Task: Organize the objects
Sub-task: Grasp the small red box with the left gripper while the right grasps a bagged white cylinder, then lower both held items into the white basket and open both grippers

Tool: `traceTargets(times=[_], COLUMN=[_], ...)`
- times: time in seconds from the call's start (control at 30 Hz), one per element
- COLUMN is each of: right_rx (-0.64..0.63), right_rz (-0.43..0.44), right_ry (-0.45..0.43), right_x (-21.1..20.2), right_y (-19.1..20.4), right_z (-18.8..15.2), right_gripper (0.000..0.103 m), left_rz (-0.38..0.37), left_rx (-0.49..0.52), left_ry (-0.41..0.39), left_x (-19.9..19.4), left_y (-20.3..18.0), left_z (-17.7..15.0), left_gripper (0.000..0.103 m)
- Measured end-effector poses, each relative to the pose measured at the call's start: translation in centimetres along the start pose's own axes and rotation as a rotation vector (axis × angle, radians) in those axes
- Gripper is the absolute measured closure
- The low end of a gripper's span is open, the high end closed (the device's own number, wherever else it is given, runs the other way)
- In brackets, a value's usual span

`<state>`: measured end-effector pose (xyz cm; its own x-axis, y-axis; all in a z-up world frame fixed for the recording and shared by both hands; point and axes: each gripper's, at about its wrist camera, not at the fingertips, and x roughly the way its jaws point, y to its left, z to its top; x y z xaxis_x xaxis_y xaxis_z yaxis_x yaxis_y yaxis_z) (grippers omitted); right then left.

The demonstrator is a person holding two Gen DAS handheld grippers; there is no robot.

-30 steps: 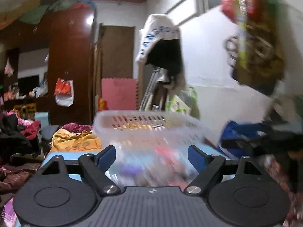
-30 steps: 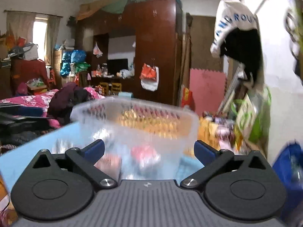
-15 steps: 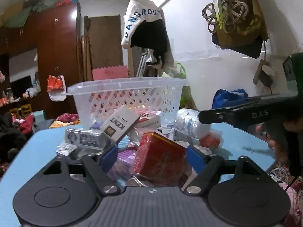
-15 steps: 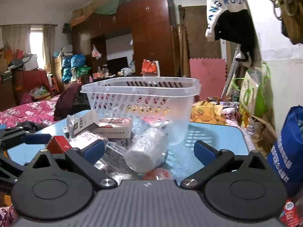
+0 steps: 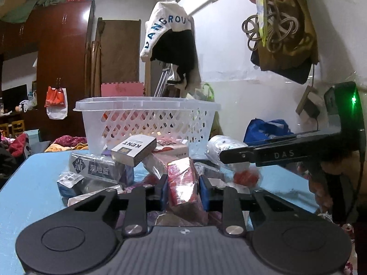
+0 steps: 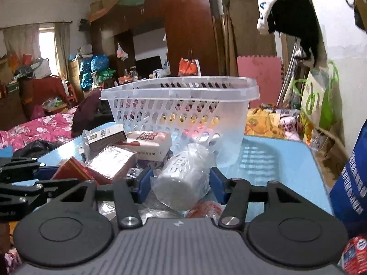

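Note:
A pile of small packs lies on the blue table in front of a white lattice basket. My left gripper is shut on a red box at the front of the pile. My right gripper has its blue pads on both sides of a white wrapped roll, closed on it. The basket also shows in the right wrist view. A KENT pack leans on top of the pile.
A grey pack with Chinese lettering and a white-and-red pack lie in the pile. A small red wrapped item sits by the roll. A blue bag stands at the table's right. Wardrobe and clutter behind.
Both grippers came down to the pile and closed: the left on the red box, the right on the white roll. Both were open half a second ago.

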<state>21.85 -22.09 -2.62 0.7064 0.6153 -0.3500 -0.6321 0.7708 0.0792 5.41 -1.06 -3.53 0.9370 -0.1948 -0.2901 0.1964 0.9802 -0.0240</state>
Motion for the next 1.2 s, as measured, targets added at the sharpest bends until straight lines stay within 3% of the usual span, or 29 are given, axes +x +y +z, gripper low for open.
traceTargets(times=[0.57,1.2], right_rx=[-0.002,-0.074], right_rz=[0.008,0.016], right_ry=[-0.029,-0.09], right_x=[-0.4,-2.0], right_y=[0.2,1.4], right_z=[0.8,2.7], right_gripper=[0.046,0.046], left_rz=[-0.06,-0.06], left_rx=[-0.12,-0.176], left_ry=[-0.046,-0.145], left_x=[-1.0,-2.4], left_y=[3.5,5.2], left_z=[1.6,4.7], left_gripper=[0.074,0.074])
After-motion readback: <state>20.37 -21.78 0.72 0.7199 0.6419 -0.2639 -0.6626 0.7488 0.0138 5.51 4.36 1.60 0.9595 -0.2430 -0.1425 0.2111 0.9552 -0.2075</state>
